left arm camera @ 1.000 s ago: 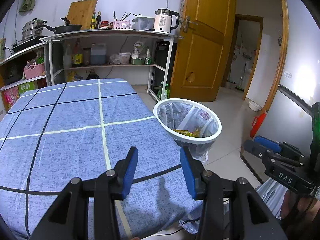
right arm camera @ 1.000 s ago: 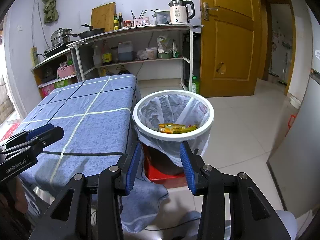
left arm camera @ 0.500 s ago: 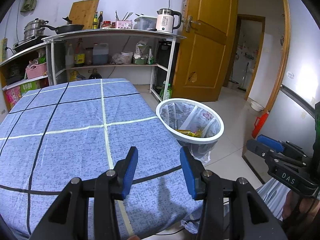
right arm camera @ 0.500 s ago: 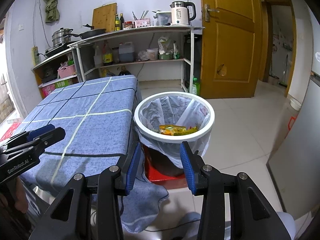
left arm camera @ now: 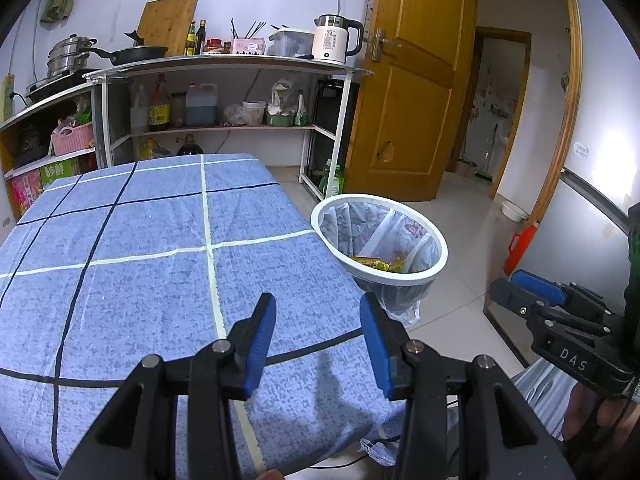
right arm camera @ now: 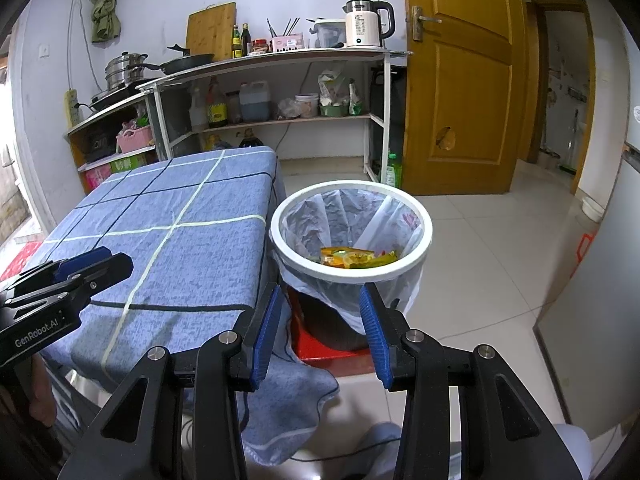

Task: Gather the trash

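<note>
Both the left gripper (left arm camera: 318, 334) over the blue checked surface (left arm camera: 152, 248) and the right gripper (right arm camera: 320, 326) facing the lined trash bin (right arm camera: 416, 264) have fingers spread wide and empty, while crumpled wrappers (right arm camera: 356, 258) lie inside the bin beside the surface.

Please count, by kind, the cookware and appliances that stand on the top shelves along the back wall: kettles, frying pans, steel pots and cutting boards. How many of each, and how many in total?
Kettle: 1
Frying pan: 1
Steel pot: 1 (a stacked steamer set, counted as one)
Cutting board: 1
Total: 4
</note>
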The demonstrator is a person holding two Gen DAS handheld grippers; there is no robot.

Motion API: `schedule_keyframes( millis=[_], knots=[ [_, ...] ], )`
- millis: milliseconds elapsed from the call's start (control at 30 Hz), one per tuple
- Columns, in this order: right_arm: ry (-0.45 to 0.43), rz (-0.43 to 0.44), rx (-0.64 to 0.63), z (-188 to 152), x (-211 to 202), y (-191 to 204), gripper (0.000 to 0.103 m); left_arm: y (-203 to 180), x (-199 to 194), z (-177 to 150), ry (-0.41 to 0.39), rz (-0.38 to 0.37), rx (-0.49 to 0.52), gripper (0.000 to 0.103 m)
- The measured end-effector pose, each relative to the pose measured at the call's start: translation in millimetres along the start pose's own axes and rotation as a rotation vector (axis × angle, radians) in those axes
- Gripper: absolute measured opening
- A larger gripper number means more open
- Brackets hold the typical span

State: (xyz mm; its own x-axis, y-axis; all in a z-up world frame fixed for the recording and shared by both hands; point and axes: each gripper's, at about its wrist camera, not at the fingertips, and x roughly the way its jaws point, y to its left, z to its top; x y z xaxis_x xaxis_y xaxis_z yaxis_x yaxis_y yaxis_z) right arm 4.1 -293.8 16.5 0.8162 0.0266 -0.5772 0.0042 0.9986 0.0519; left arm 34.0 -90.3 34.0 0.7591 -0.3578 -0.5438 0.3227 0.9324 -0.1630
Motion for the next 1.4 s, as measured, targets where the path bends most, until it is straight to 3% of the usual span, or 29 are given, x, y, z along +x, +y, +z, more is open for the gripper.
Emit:
schedule_keyframes(
  millis=[1400],
  knots=[
    [0.001,0.003,-0.003,3.3,-1.0,2.2,0.042,-8.1,2.6,-1.4,0.0,0.017,0.012,0.046]
  ],
)
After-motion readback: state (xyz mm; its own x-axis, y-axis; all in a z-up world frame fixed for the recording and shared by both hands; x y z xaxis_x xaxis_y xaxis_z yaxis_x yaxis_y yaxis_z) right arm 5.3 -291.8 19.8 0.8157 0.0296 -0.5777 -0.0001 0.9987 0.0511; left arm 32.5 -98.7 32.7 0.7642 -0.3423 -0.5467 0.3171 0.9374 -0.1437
